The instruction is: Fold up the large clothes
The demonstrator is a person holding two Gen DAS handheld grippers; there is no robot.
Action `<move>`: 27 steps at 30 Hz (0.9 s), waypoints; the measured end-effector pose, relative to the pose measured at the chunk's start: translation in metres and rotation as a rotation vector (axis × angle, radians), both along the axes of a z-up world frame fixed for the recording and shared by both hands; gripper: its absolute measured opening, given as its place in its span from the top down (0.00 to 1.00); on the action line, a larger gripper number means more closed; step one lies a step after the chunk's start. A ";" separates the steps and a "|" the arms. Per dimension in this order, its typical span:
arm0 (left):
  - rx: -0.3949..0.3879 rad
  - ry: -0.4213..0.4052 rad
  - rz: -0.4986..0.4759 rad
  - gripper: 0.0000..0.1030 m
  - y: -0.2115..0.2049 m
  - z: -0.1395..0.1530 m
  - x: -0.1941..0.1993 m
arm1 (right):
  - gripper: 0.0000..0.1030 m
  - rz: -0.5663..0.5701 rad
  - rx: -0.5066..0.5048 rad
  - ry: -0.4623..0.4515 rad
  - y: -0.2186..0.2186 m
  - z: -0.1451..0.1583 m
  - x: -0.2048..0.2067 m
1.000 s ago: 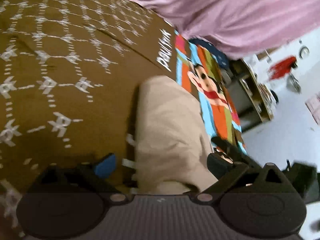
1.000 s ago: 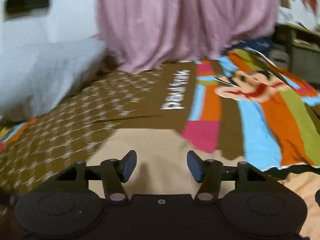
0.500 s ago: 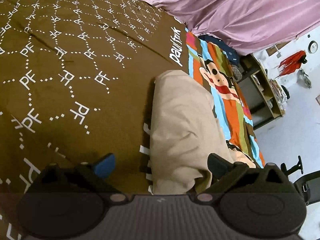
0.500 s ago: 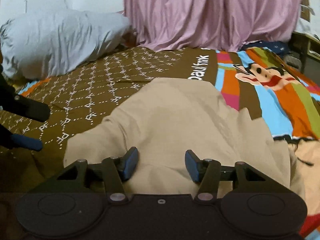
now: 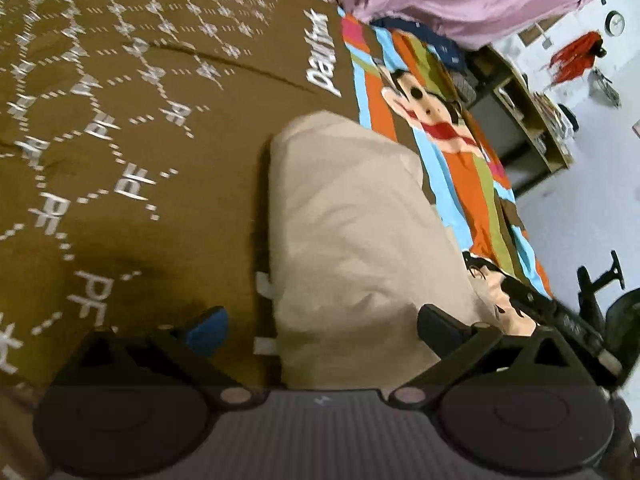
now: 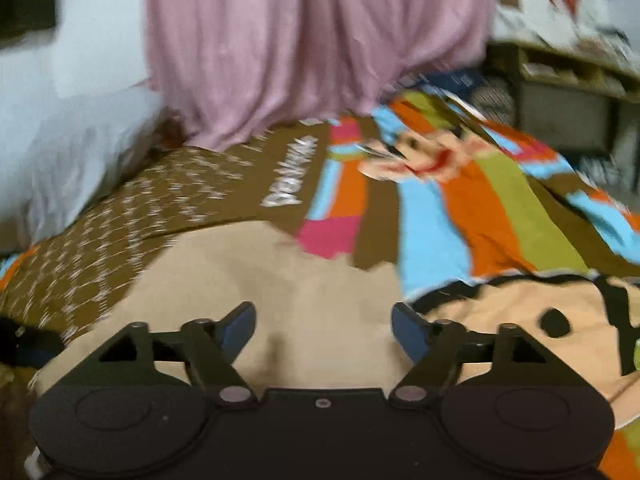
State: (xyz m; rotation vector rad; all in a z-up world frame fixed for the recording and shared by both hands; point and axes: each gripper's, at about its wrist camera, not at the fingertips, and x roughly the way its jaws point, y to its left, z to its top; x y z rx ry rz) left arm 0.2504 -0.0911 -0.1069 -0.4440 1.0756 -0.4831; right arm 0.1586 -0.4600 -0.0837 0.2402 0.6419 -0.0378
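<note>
Beige garment [image 5: 360,248]: it is seen lying folded into a long bundle on the bed, stretched away from the left wrist camera; a rounded far end is shown near the white lettering [image 5: 322,70] on the bedspread. In the right wrist view the same cloth [image 6: 280,280] is spread just ahead of the fingers.

Bedspread [image 5: 132,128]: brown with a white dotted PF pattern on one side; coloured stripes and a cartoon monkey face [image 5: 424,108] are printed on the other. The garment is laid across the line where the two halves meet.

Left gripper [image 5: 320,330]: jaws are held wide apart, nothing clamped. The blue-padded finger [image 5: 208,328] is placed over the brown spread, the other finger is set at the garment's right edge, and the bundle's near end is framed between them. Contact with the cloth cannot be told.

Right gripper [image 6: 324,326]: jaws are released as well, with the beige cloth shown in the gap. Heavy blur is noted here, so touch cannot be judged.

Surroundings: a pink curtain [image 6: 312,40] is hung behind the bed, a grey pillow [image 6: 80,160] is propped at the left, and wooden shelving [image 5: 528,120] is glimpsed past the bed's edge.
</note>
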 end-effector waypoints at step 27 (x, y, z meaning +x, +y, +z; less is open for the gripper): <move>0.042 0.000 -0.077 0.03 -0.038 -0.014 0.009 | 0.27 0.124 0.017 0.172 -0.011 -0.060 0.056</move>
